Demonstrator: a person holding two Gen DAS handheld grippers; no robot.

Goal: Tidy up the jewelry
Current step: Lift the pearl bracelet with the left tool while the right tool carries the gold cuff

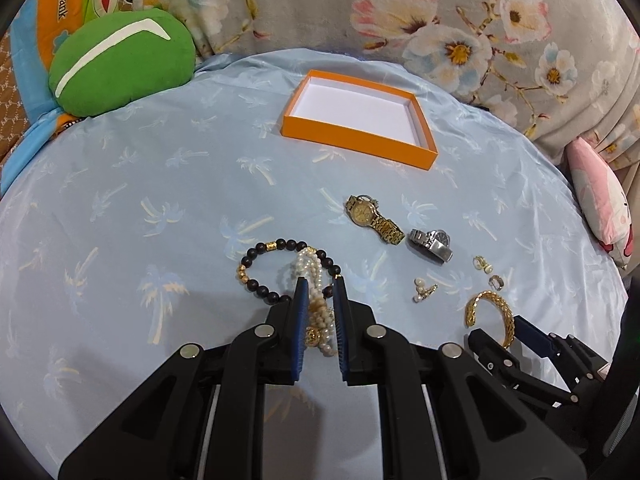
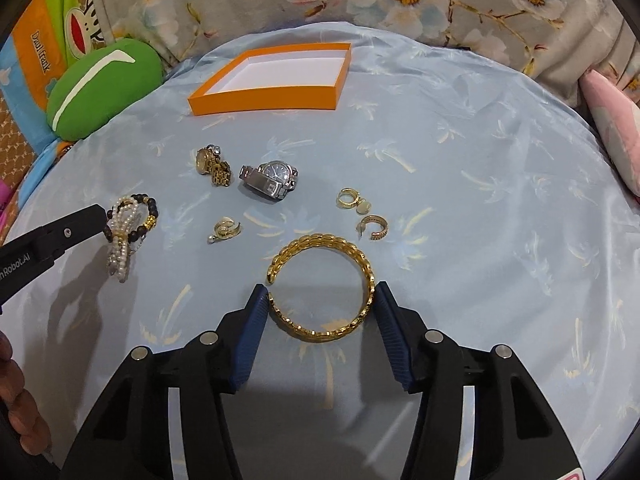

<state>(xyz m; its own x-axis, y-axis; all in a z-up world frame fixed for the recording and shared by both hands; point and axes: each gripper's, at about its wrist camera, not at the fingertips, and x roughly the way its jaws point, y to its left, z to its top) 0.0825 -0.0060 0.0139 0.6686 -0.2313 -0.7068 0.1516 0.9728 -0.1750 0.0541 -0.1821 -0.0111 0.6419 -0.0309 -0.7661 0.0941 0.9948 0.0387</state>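
Clamping the pearl bracelet [image 1: 316,312], left hand-held gripper [image 1: 320,286]; only the right view shows right hand-held gripper [image 2: 320,294] pinching gold bangle [image 2: 324,284].

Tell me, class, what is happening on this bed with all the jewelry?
A person is sorting jewelry with a two-finger tool in each hand. The left tool is shut on a pearl bracelet that lies across a dark bead bracelet. The right tool has its fingers either side of a gold bangle, about touching it. Two watches and some earrings lie loose on the blue sheet. The orange box is empty.
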